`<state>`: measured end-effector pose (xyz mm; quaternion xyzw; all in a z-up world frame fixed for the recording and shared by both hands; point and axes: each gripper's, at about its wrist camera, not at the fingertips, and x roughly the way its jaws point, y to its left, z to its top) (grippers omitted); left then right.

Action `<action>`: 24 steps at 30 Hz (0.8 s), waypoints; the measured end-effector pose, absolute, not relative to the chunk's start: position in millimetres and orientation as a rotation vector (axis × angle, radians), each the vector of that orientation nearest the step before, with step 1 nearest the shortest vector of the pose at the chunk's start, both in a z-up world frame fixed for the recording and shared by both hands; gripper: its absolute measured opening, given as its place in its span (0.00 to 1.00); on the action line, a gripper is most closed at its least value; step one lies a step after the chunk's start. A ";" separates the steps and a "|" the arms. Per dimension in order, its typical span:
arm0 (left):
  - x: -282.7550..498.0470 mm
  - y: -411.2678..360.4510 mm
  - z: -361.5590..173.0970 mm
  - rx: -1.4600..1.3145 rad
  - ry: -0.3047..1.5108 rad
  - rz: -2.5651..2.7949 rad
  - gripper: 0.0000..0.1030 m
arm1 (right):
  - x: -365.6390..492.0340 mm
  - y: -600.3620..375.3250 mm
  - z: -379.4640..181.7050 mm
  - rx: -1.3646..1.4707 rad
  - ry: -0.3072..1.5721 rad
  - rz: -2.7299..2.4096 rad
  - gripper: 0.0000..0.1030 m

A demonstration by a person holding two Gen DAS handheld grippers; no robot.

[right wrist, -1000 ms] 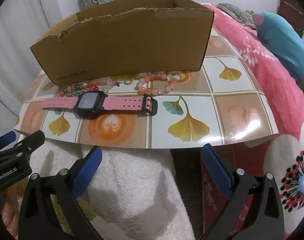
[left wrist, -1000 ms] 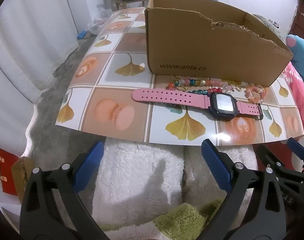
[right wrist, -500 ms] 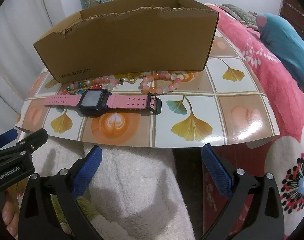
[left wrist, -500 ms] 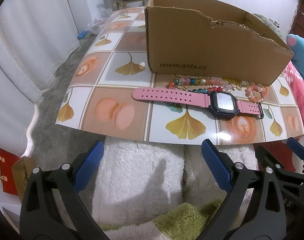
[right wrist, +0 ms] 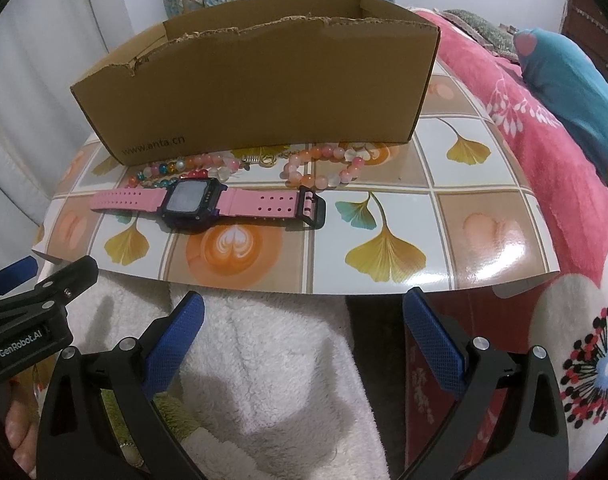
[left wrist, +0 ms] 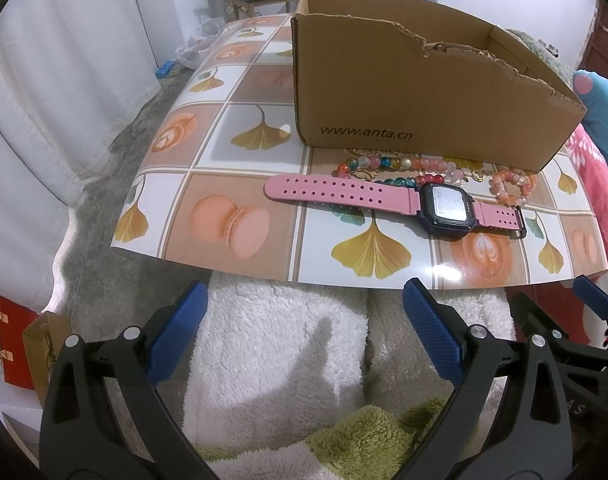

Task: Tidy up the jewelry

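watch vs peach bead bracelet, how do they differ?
The watch lies unbuckled, stretched flat in a line; the bracelet is a closed loop. The watch has a smooth pink strap with a dark case and buckle; the bracelet is round peach and whitish beads. The watch lies nearer the claws; the bracelet sits closer to the box. Both rest on the mat, ungrasped.

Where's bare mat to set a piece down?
Free: left of the box, beyond the watch strap tip; right of the buckle to the mat edge. Crowded: the strip between box and watch, packed with bracelets.
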<state>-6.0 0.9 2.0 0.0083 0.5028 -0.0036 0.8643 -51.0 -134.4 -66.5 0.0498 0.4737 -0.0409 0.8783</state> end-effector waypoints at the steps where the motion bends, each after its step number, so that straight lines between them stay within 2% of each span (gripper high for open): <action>1: -6.4 0.8 1.9 0.017 1.055 -0.008 0.92 | -50.9 -134.4 -65.9 0.103 0.988 -0.085 0.94; 24: -6.7 1.1 1.7 0.015 1.055 -0.008 0.92 | -51.2 -132.8 -65.0 0.107 0.990 -0.088 0.94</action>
